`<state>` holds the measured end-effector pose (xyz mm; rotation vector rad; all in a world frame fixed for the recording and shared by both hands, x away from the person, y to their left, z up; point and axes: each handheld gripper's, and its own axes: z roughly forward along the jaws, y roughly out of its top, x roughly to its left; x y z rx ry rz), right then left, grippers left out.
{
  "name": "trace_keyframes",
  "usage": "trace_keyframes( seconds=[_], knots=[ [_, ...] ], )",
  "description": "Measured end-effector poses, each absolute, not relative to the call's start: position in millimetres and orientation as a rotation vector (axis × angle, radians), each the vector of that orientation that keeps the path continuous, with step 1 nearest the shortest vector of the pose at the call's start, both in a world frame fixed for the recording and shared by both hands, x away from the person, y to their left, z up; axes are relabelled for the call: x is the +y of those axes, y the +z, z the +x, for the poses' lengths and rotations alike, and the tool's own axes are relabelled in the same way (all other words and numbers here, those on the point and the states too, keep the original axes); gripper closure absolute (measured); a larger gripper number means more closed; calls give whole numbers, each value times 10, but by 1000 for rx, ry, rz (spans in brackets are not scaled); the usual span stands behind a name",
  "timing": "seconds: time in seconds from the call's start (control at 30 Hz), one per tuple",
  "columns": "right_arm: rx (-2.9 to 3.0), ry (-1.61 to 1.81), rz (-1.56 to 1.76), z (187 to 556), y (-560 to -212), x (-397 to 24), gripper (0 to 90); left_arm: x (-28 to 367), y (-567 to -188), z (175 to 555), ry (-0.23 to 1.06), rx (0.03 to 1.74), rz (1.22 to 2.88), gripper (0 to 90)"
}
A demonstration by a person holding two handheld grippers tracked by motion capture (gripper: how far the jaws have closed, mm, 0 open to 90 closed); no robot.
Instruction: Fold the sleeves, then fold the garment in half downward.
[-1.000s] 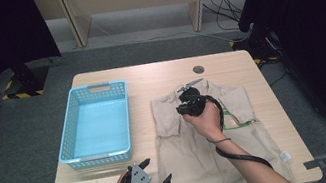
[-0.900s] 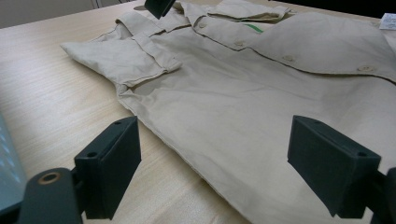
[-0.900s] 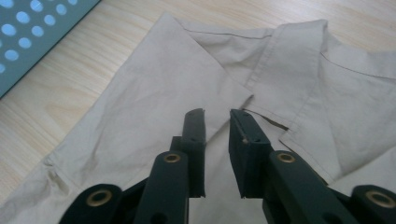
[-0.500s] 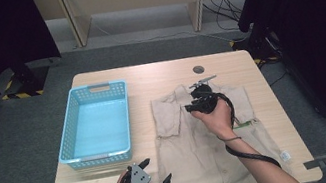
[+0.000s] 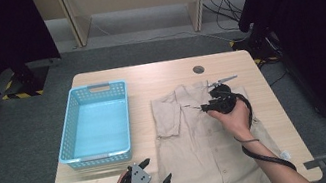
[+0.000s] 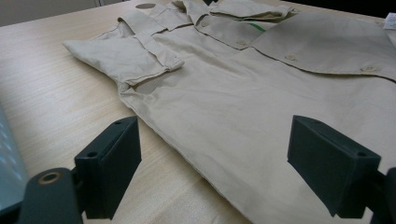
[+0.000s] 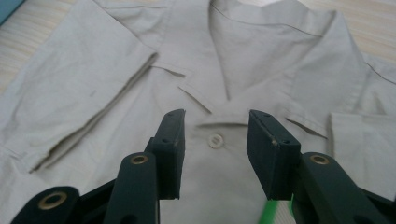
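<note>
We have just let our right gripper [image 5: 213,96] spread open off the shirt [image 5: 202,150], flat on the table [image 5: 157,72], ready to regrip, our left gripper [image 5: 157,173] open, empty.

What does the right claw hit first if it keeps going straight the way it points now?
Most likely the beige shirt: the right claw, whose jaws have just been opening with nothing between them, aims at the top button just below the collar. How near the fabric is remains unclear.
</note>
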<state>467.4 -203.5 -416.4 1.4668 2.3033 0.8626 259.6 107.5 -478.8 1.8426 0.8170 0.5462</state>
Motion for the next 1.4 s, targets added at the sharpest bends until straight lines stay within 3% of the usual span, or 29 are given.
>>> trace_keyframes(
  seconds=[0.63, 0.8, 1.07, 1.4],
  knots=[
    [2173, 879, 1578, 4587, -4091, -2745, 552, 1078, -4783, 2629, 495, 832, 1824, 172],
    [2157, 862, 1613, 4592, -4073, -2897, 535, 993, -4635, 2730, 493, 782, 1848, 172],
    [2134, 848, 1647, 4700, -4048, -3006, 520, 694, -4269, 3296, 488, 721, 1901, 171],
    [2142, 825, 1645, 4910, -4030, -3007, 515, 432, -4112, 4173, 462, 808, 1978, 178]
  ],
)
